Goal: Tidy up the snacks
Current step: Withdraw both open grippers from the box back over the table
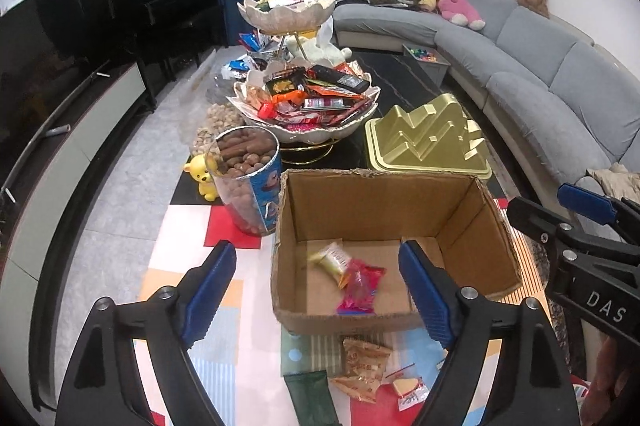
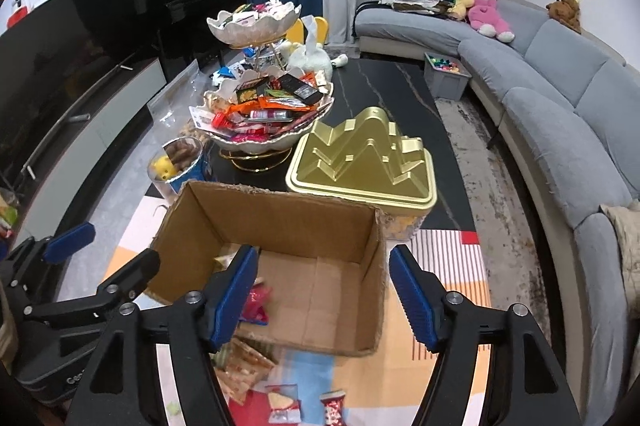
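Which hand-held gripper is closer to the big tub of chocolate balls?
Left. The left hand-held gripper hovers at the cardboard box's near left corner, on the side where the chocolate tub stands. The right hand-held gripper sits further right, with the box between it and the tub.

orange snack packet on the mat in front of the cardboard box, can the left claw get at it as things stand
Probably yes: the left claw is open and empty, and the orange snack packet lies uncovered on the mat just outside the cardboard box, with only other loose wrappers beside it.

Matt brown cardboard box, glossy gold plastic lid, shiny foil wrappers.
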{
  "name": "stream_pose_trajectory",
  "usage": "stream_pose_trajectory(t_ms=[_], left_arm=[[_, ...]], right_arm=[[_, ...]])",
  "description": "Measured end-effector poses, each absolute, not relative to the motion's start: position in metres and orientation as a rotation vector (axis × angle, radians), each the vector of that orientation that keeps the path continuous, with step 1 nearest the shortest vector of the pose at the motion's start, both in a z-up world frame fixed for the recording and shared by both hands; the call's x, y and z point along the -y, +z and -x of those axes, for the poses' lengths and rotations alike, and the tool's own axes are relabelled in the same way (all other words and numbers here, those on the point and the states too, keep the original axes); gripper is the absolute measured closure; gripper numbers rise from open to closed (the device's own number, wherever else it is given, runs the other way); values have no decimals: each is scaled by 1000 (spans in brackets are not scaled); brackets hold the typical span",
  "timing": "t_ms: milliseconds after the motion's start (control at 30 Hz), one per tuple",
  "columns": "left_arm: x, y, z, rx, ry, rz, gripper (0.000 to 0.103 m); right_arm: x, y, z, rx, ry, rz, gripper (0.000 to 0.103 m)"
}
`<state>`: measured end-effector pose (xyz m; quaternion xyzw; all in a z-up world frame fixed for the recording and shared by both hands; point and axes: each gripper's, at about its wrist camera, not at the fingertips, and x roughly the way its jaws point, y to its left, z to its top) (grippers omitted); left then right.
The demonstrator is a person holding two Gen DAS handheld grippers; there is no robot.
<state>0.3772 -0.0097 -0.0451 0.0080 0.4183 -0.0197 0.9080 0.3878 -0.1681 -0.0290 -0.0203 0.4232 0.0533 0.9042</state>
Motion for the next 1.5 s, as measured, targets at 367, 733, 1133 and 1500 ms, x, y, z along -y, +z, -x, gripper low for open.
stream_pose_trajectory(t_ms=[367,733,1133,1500], left_arm=[[11,-37,-347,-850,-41,-16,18],[7,-26,-319,-834,-40,-13,18],[9,-32,-286,-826,-48,-43,18],[23,-51,-260,-833,-89,-83,18]], right_arm=[[175,-17,-357,-845,104,36,34],[176,-7,-331,-822,110,27,34],[181,-14,-299,-815,93,50,34],[192,-31,-273,-847,73,35,34]])
